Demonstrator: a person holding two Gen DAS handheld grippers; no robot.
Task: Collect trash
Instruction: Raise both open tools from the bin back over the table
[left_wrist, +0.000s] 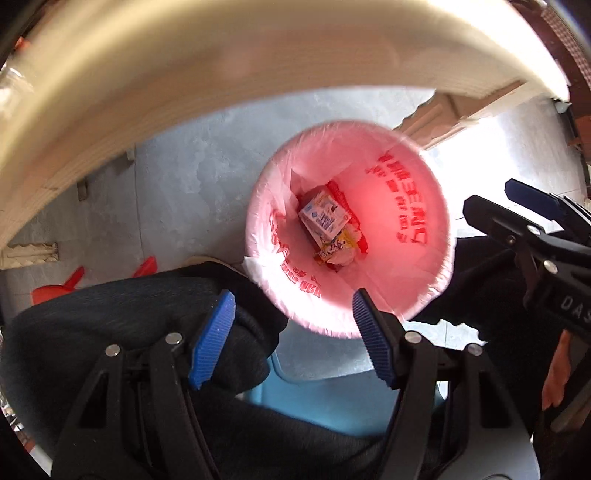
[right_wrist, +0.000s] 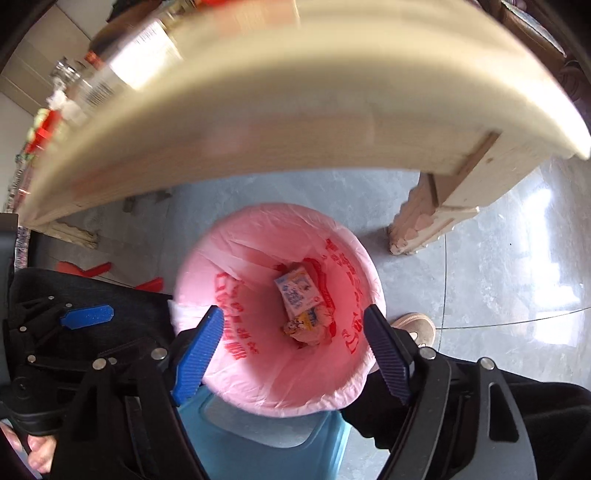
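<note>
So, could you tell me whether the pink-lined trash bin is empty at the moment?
No, a small white carton and crumpled wrappers lie at the bottom of the trash bin.

The right claw (right_wrist: 293, 347) hangs open and empty above the pink-lined bin (right_wrist: 258, 376), a white carton (right_wrist: 295, 291) lying inside

Two hand-held grippers, left (left_wrist: 291, 339) and right (right_wrist: 293, 354), of black plastic arms jointed with round silver screws. Ribbed blue pads (left_wrist: 212, 341) on the fingertips, long and bevelled. White letters "DAS" printed on the right one's black body. Dark heathered trousers (left_wrist: 110, 314), black sleeve (right_wrist: 535, 406), tan shoe (right_wrist: 415, 326) with pale sole.
</note>
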